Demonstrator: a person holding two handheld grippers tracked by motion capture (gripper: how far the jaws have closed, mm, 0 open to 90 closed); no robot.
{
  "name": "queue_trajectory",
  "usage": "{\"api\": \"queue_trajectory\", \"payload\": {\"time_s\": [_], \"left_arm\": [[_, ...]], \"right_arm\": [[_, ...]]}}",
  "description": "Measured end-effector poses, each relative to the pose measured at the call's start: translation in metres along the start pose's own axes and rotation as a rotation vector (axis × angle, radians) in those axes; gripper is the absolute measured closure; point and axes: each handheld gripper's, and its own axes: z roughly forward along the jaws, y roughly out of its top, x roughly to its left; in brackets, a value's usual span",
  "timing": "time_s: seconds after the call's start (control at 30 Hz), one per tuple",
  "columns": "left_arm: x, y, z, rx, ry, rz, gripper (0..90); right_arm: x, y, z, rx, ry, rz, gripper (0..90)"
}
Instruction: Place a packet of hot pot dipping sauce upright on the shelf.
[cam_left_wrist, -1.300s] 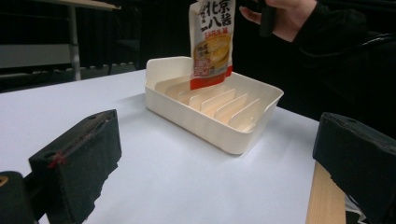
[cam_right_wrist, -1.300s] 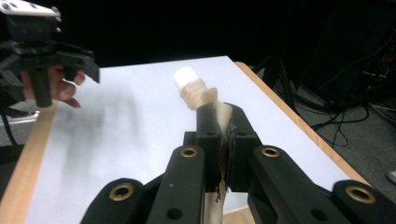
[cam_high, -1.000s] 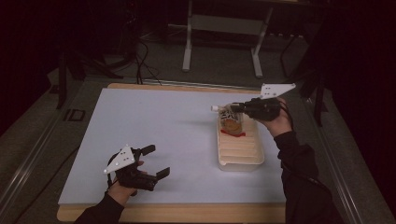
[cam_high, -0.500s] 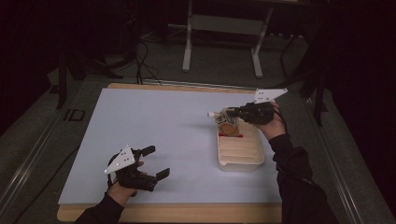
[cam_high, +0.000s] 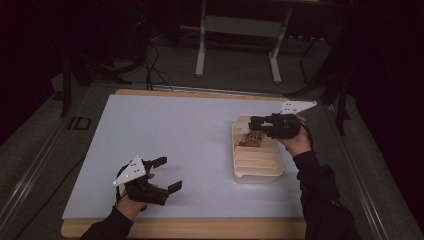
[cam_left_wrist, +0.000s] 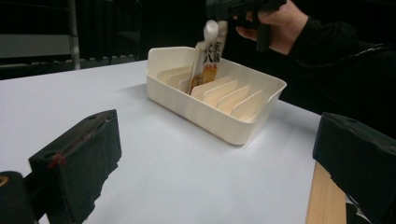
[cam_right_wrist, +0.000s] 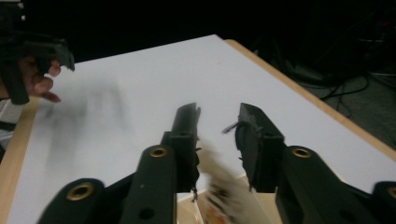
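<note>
- Since a second ago the right gripper (cam_high: 255, 123) has drifted slightly toward the tray's far end, and its jaws have just been opening off the pouch (cam_high: 249, 139).
- High view: the pouch stands in the far slot of the cream tray (cam_high: 257, 173), near the table's right edge; broad white table (cam_high: 165, 135) lies free between the hands.
- Left gripper view: the left gripper (cam_left_wrist: 205, 168) gapes wide, holding nothing; the pouch leans upright.
- Right gripper view: jaws parted, the blurred pouch below, unpinched.
</note>
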Motion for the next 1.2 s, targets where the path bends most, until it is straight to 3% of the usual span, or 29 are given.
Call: {"api": "queue_trajectory", "payload": {"time_s": [0.23, 0.4, 0.7, 0.97, 1.2], "left_arm": [[-0.001, 0.000, 0.001, 0.002, -0.004, 0.006, 1.5], [-0.001, 0.000, 0.001, 0.004, -0.003, 0.008, 1.5], [-0.003, 0.000, 0.001, 0.006, -0.004, 0.016, 1.5], [-0.004, 0.000, 0.001, 0.013, -0.007, 0.020, 1.5], [-0.003, 0.001, 0.000, 0.008, -0.006, 0.017, 1.5]], "right_arm": [[0.015, 0.009, -0.007, -0.014, -0.010, -0.006, 62.8], [0.035, 0.016, -0.005, -0.016, -0.017, 0.013, 52.1], [0.072, 0.025, 0.001, -0.033, -0.011, -0.021, 41.4], [0.098, 0.020, 0.007, -0.025, -0.013, 0.006, 16.6], [0.118, 0.009, 0.010, -0.025, 0.016, 0.027, 11.9]]}}
